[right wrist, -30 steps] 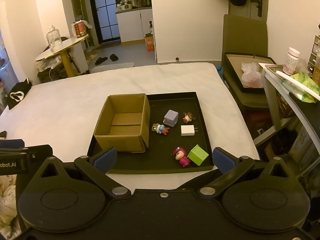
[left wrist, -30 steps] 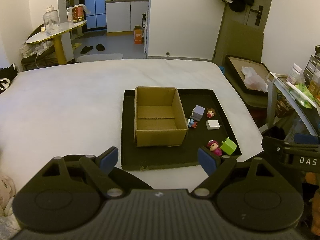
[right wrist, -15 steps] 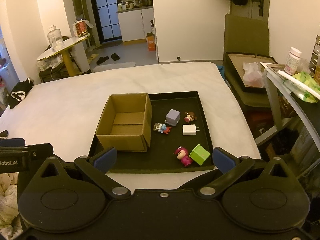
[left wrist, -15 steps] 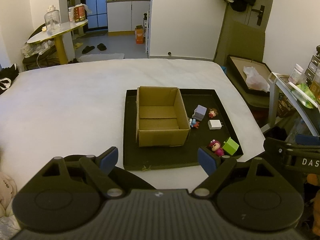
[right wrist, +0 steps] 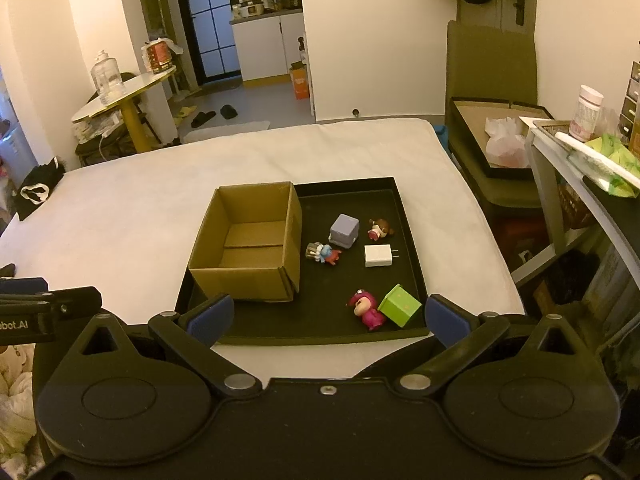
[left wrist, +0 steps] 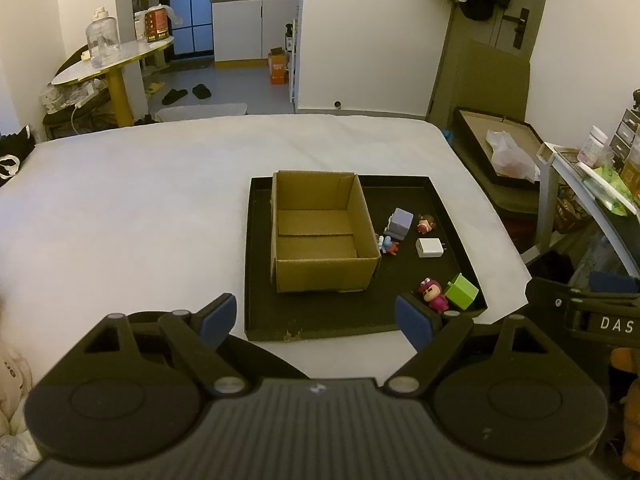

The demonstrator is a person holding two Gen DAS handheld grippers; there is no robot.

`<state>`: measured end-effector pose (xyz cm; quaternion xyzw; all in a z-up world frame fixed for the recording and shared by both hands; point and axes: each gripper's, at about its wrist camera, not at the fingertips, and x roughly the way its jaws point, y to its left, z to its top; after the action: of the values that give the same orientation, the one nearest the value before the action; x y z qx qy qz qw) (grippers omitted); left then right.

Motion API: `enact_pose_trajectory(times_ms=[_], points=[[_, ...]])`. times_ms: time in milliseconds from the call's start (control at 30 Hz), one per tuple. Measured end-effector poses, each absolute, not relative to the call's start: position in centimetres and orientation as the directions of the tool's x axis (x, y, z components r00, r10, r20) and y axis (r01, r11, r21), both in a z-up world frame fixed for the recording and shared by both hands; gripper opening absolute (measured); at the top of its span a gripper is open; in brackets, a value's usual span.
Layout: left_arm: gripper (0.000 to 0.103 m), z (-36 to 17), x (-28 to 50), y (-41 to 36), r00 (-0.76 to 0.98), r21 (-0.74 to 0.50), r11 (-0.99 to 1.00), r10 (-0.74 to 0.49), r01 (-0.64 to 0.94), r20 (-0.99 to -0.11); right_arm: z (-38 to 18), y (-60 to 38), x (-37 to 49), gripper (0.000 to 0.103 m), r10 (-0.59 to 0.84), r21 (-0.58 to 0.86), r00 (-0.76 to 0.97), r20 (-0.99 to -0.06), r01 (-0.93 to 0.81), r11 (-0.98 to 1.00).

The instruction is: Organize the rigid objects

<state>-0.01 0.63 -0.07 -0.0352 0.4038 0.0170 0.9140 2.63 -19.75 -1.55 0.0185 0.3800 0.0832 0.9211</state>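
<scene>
Right wrist view, one cardboard box (right wrist: 248, 246), two cubes (right wrist: 344, 230), three figurines (right wrist: 366, 308), one charger (right wrist: 378, 256)

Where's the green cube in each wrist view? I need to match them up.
Left wrist: green cube at the tray's near right corner, just above the right fingertip.
Right wrist: green cube low and right of centre, near the tray's front edge.
Shared landmark: the pink figurine lies immediately left of it in both.
</scene>
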Motion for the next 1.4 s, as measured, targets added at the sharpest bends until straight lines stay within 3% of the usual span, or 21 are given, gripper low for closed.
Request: enact_pose_trajectory(times_ms=[1233, 1400], points=[[0.084, -5.5, 8.6, 5.8, 0.591, 0.009, 0.971, 0.153, -0.24, -0.792, -9.5, -21.8, 13.2, 0.103, 0.185, 0.176, 0.552, -0.813, -0.07, 0.982], [0.082, -6.0, 9.7, 5.6, 0.588, 0.022, 0.968, 0.168, -0.249, -0.791, -10.5, -22.9, 14.7, 0.098, 0.165, 0.183, 0.541, -0.825, -0.02, 0.983]])
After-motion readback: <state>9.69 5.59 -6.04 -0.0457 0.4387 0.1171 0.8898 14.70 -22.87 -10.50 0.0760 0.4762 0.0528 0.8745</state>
